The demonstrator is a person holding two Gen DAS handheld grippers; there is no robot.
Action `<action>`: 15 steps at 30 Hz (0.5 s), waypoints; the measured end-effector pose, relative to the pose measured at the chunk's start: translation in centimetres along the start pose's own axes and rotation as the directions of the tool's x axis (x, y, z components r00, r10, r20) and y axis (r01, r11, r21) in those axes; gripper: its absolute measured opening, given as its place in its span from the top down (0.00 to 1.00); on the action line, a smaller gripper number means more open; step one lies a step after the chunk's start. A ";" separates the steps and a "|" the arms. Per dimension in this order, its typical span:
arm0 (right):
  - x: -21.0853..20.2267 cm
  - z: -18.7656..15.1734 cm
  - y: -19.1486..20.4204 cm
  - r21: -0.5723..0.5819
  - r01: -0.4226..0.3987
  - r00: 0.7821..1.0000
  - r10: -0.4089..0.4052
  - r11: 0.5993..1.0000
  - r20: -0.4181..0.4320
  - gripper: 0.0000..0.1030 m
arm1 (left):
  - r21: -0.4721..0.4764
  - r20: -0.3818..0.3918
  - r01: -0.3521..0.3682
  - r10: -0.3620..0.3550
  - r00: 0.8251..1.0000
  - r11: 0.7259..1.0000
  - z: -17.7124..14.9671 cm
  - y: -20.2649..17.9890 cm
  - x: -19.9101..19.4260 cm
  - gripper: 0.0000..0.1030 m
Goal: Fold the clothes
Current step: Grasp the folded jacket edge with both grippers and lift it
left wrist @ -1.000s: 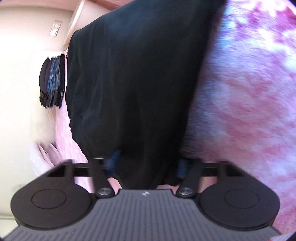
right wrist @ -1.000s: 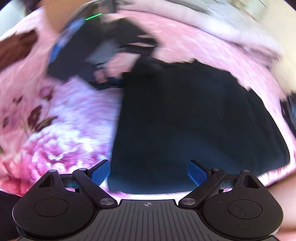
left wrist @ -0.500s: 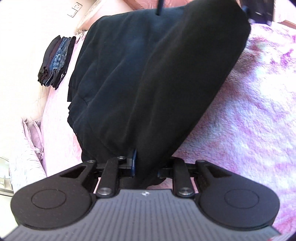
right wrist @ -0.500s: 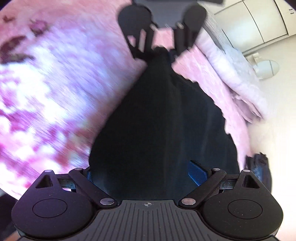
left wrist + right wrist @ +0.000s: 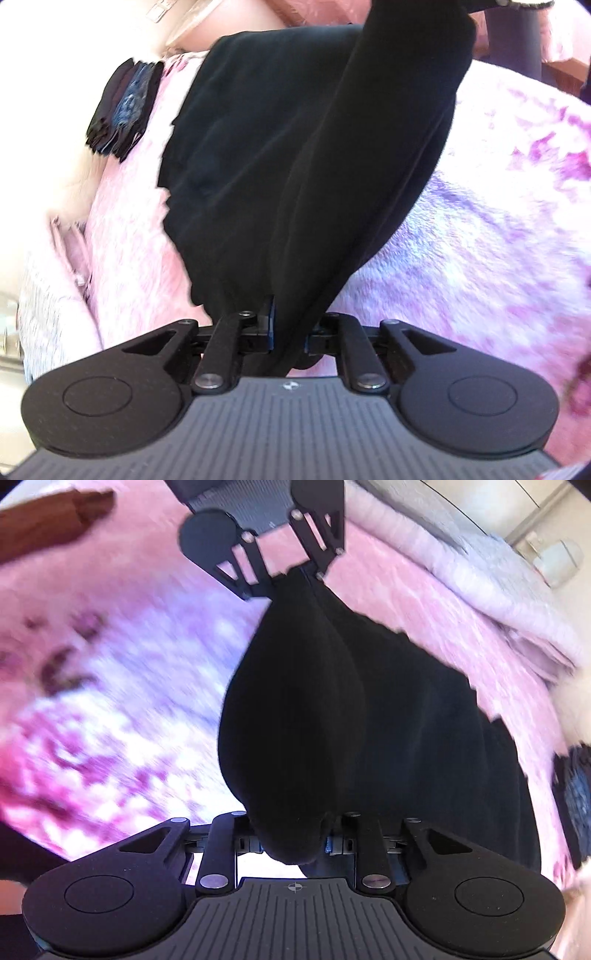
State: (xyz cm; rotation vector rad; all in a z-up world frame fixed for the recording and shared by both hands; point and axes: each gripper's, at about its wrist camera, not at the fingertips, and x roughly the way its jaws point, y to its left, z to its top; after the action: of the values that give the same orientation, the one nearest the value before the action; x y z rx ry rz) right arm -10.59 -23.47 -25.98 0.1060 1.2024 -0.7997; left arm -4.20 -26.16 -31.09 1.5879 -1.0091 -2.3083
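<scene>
1. Our left tool [image 5: 290,332] has just been closing and pinches an edge of the black garment [image 5: 295,166].
2. Our right tool [image 5: 291,843] has likewise been closing, cloth bunched between its pads.
3. The garment hangs lifted between both tools, its far part trailing on the pink bed [image 5: 498,240].
4. Beyond lies a pile of folded clothes [image 5: 123,107]; this fold is barely begun.

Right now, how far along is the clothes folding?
Done: a stack of dark folded clothes sits on the pink blanket. In hand: left claw and right claw, just closing, pinch the black garment, partly lifted. Left: folding it and stacking it.
</scene>
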 end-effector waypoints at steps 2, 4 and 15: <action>-1.7 0.7 -0.2 -0.007 -0.048 0.999 0.048 0.999 0.026 0.76 | -0.007 -0.017 0.017 -0.017 1.000 1.000 0.0 0.5 -2.0 0.91; -3.5 1.1 -0.3 0.007 -0.101 0.994 0.100 0.995 0.052 0.76 | -0.008 -0.029 0.034 -0.034 0.999 0.999 0.1 1.3 -3.7 0.90; -8.9 -4.6 -17.3 0.567 -0.277 0.945 0.114 0.775 0.307 0.76 | 0.022 -0.050 0.060 -0.059 0.997 0.998 11.0 18.9 0.9 0.89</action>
State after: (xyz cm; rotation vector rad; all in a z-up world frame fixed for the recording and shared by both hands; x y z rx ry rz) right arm -25.80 -29.48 -14.42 0.6331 0.6357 -0.9557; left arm -18.60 -36.19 -18.01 1.6978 -0.9936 -2.2914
